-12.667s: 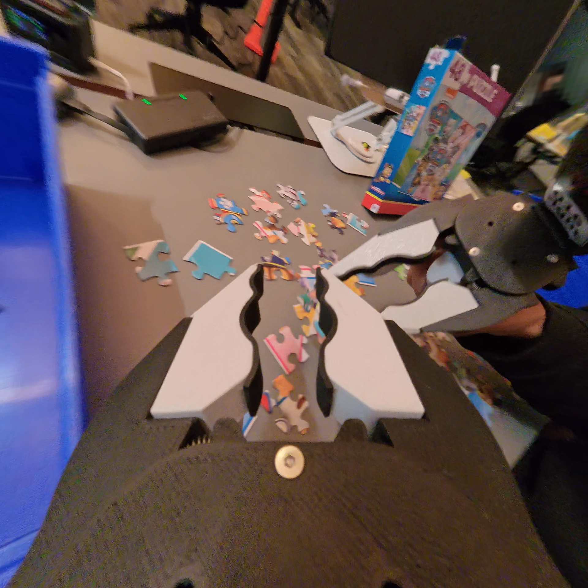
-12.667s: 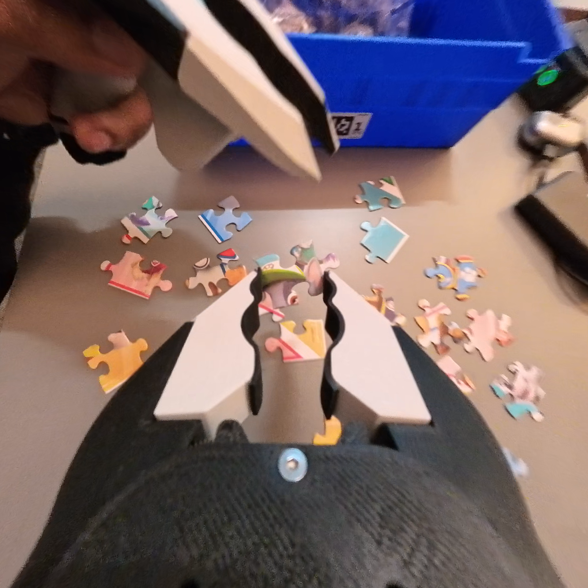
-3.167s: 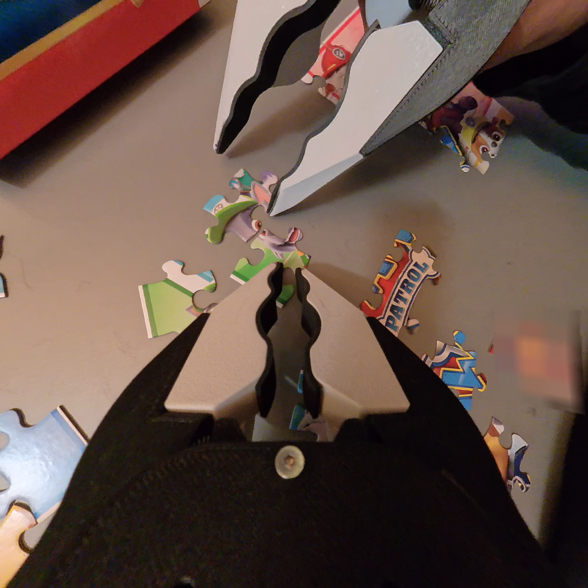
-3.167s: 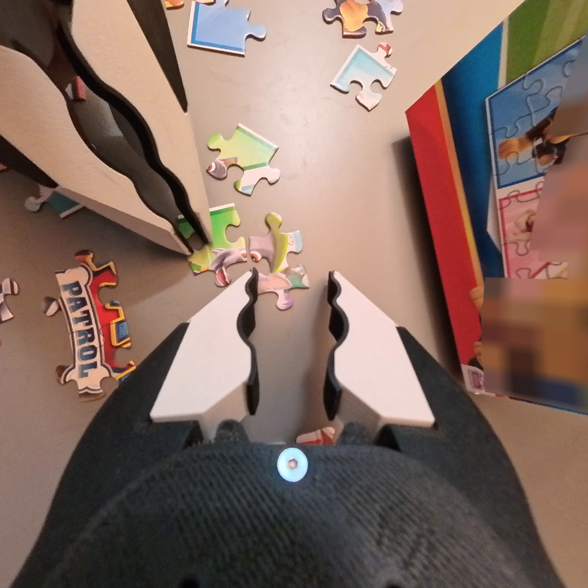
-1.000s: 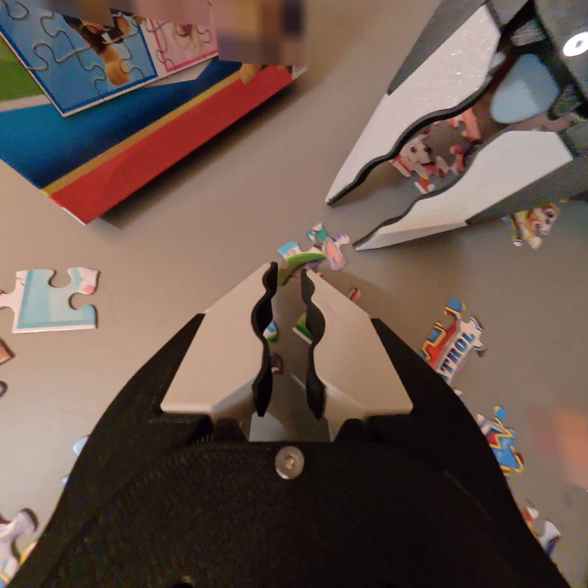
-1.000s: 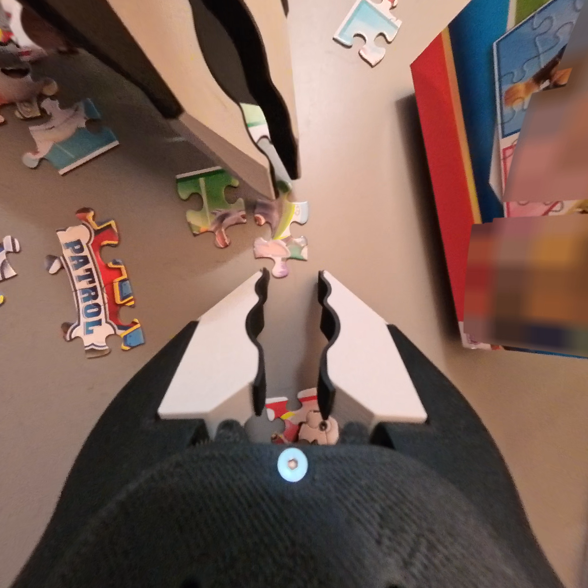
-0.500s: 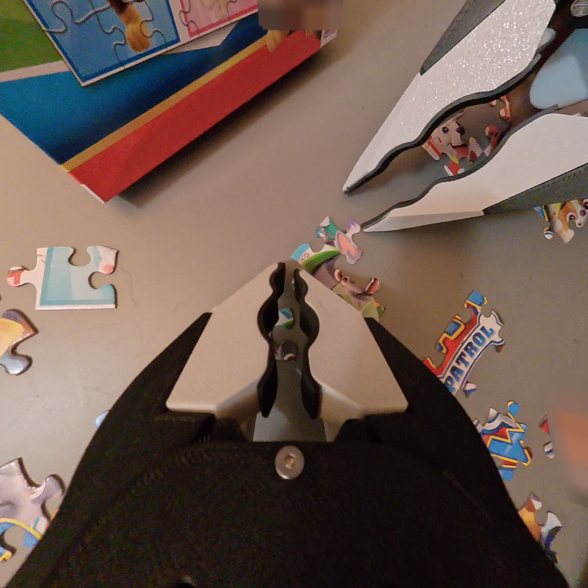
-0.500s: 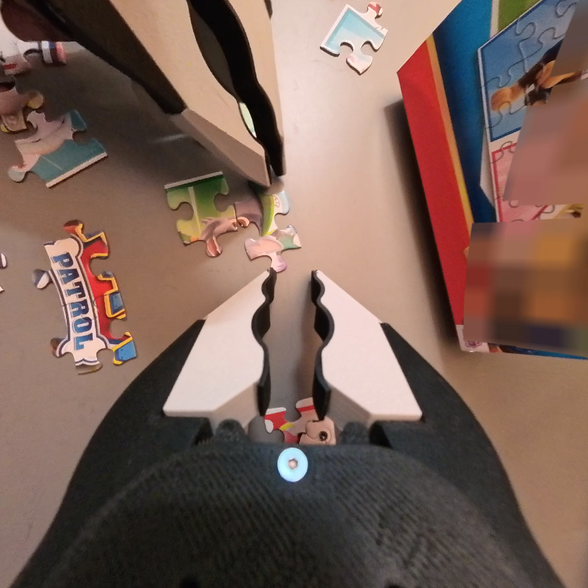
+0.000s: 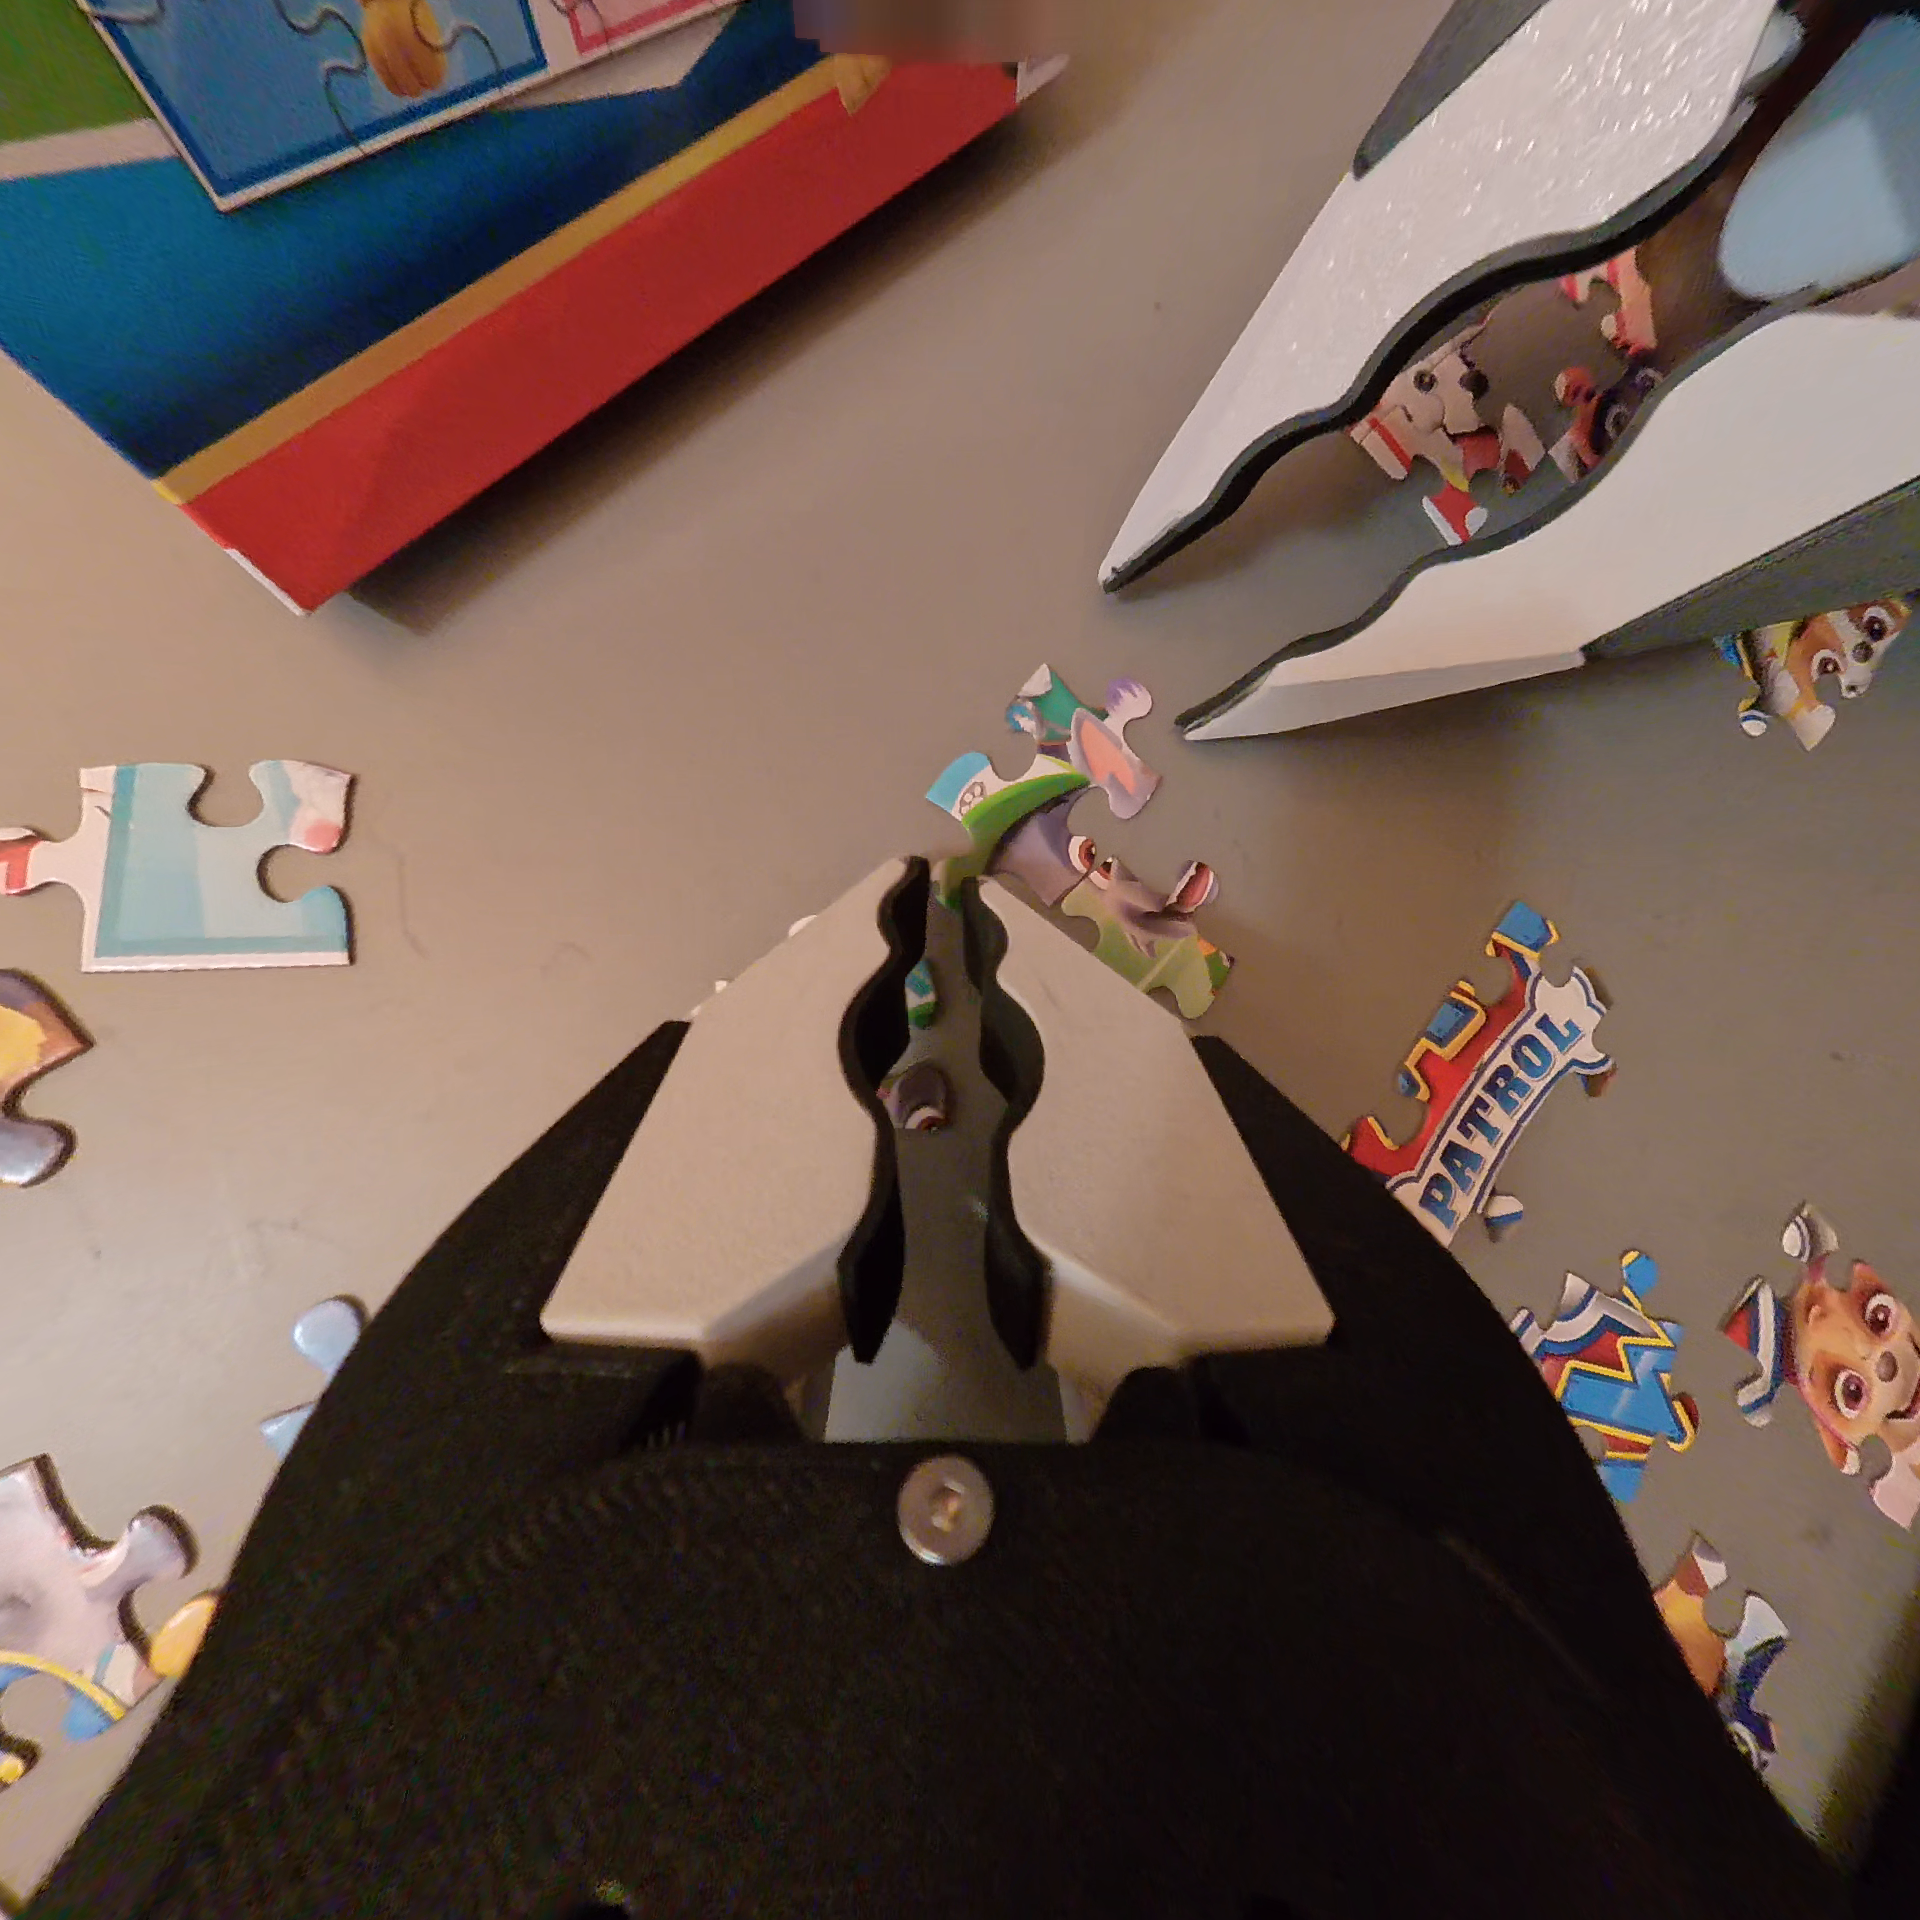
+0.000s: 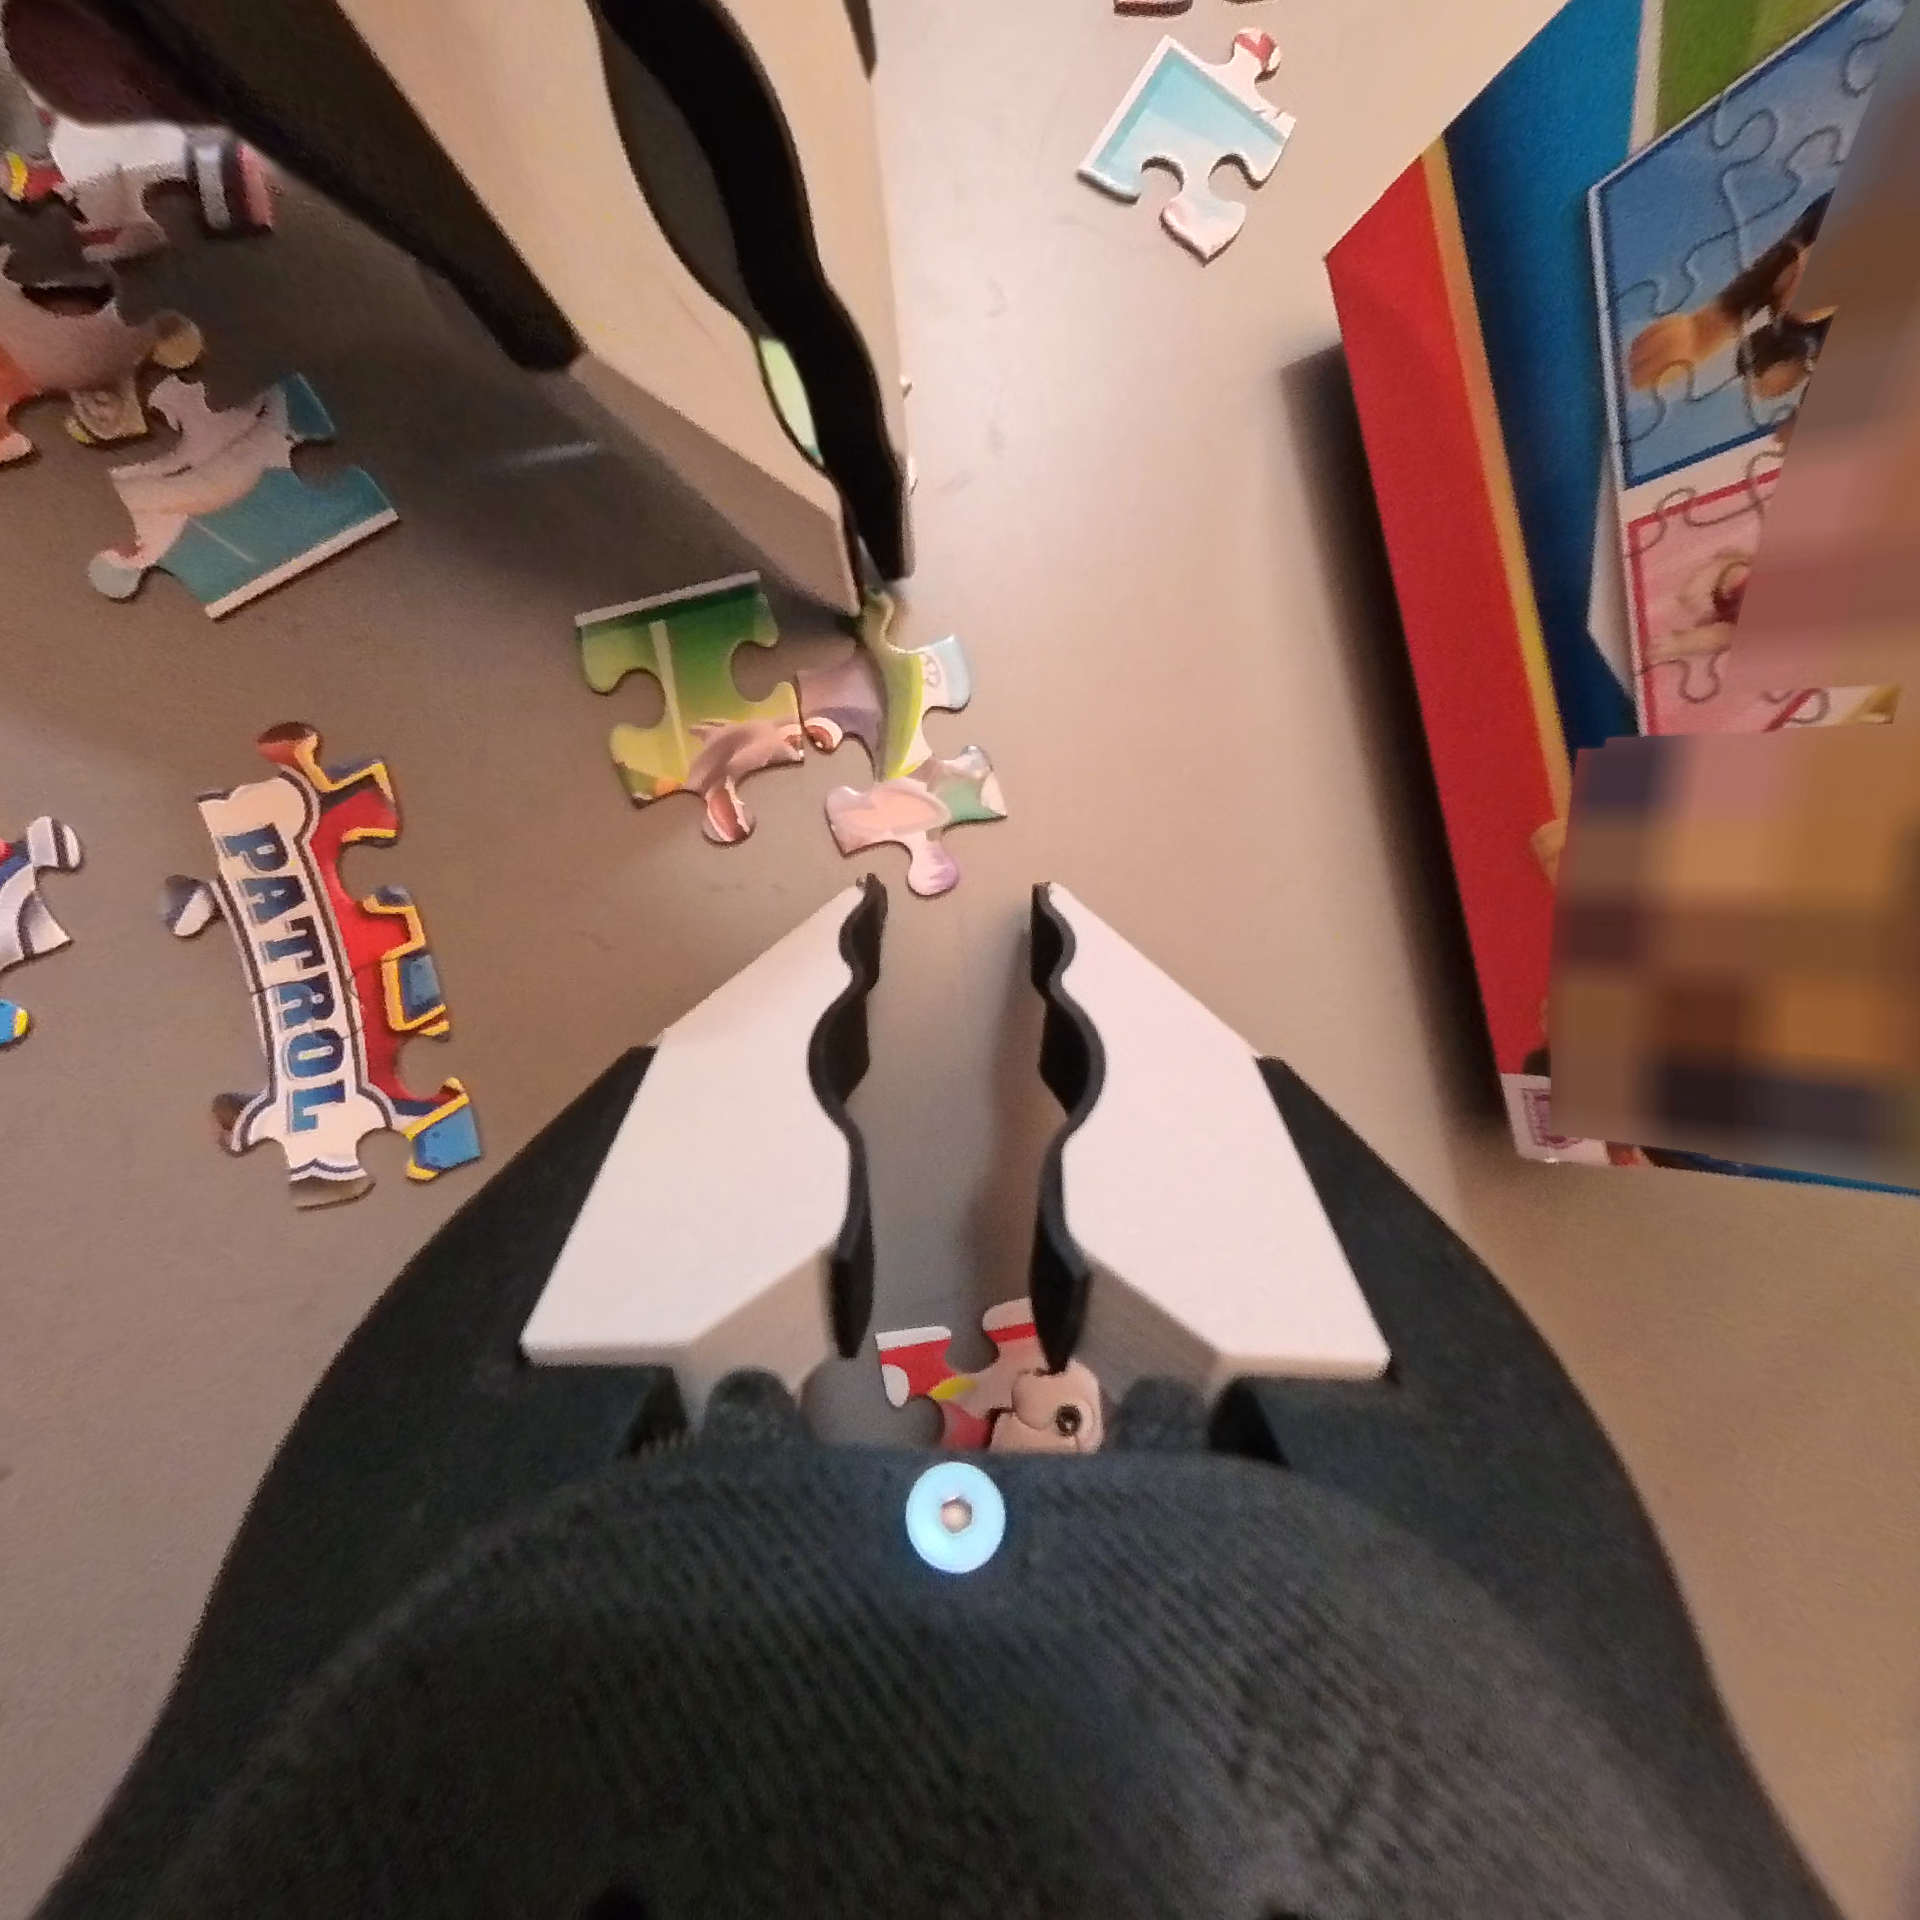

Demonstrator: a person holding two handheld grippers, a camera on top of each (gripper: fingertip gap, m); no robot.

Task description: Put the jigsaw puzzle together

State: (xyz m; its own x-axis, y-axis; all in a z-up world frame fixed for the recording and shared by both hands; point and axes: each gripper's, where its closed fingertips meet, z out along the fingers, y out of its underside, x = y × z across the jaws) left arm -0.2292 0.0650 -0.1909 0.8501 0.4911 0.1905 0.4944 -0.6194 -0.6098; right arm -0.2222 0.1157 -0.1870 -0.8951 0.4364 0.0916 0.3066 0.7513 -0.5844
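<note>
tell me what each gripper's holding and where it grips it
The left gripper pinches the green puzzle piece by its near edge, at the fingertips. The right gripper is open and holds nothing.

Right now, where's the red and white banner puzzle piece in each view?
Left wrist view: banner piece lies flat on the table at right of centre, right of the left gripper.
Right wrist view: banner piece lies at left, left of the right gripper.
Shared landmark: the red-edged puzzle box, upper left in the left view, right edge in the right view.
</note>
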